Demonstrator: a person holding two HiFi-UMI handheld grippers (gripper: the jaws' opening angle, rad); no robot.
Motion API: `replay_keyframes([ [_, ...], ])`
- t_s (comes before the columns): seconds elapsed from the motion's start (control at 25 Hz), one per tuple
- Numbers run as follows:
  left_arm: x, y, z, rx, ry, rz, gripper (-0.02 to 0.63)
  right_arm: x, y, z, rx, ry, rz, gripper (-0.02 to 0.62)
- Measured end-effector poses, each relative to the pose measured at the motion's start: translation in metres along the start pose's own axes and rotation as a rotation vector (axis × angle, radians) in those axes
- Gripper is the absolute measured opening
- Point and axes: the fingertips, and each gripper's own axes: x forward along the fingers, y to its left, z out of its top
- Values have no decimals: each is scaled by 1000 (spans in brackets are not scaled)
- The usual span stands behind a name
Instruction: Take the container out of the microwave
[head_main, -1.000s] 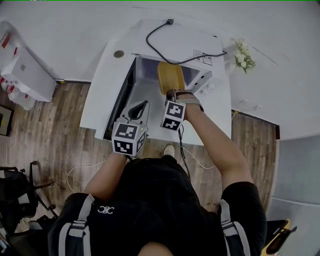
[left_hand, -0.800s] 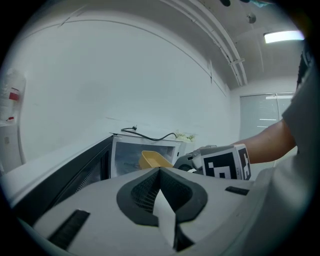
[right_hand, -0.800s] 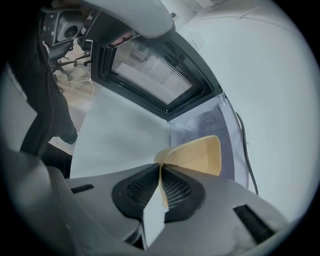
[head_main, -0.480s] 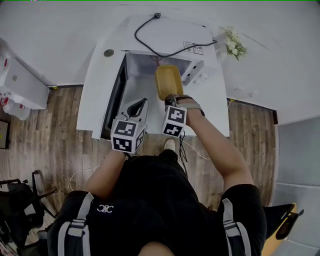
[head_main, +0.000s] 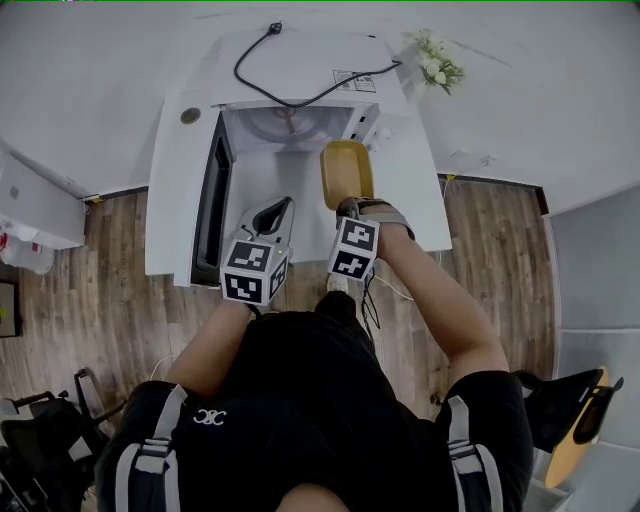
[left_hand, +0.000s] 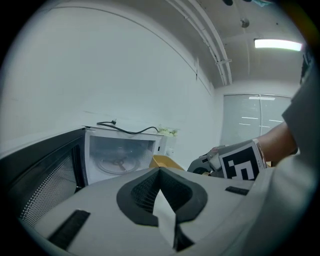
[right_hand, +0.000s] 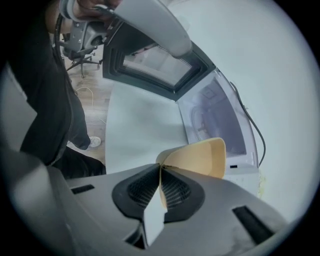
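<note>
The yellow container (head_main: 346, 172) hangs just outside the open white microwave (head_main: 290, 128), in front of its control panel and above the white table (head_main: 425, 215). My right gripper (head_main: 345, 206) pinches the container's near rim; its jaws are closing with the rim between the pads. In the right gripper view the container (right_hand: 200, 157) tilts up from my right gripper (right_hand: 161, 169). My left gripper (head_main: 276, 213) is shut and empty, level, in front of the cavity. The left gripper view looks past my left gripper (left_hand: 160, 171) at the glass turntable (left_hand: 117, 162) and the container (left_hand: 164, 161).
The microwave door (head_main: 210, 205) stands swung out to the left. A black cable (head_main: 290, 92) lies on the microwave's top. White flowers (head_main: 433, 62) stand at the table's back right. An office chair (right_hand: 75, 37) is on the wooden floor.
My right gripper has drawn the container back out of the microwave's mouth, toward me and to the right. The left gripper shifted slightly and stays shut.
</note>
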Motion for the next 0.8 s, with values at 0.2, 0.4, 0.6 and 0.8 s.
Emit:
replay_keyframes([
  [0.2, 11, -18, -1, 16, 12, -46, 13, -3, 5, -26, 44, 40, 8, 15],
  [0.4, 17, -28, -1, 28, 14, -71, 14, -6, 16, -47, 38, 86, 40, 14],
  [0.6, 19, -30, 1, 32, 12, -75, 13, -8, 19, -57, 49, 102, 42, 14],
  [0.8, 18, -27, 2, 33, 12, -74, 14, -8, 19, -58, 65, 107, 44, 14],
])
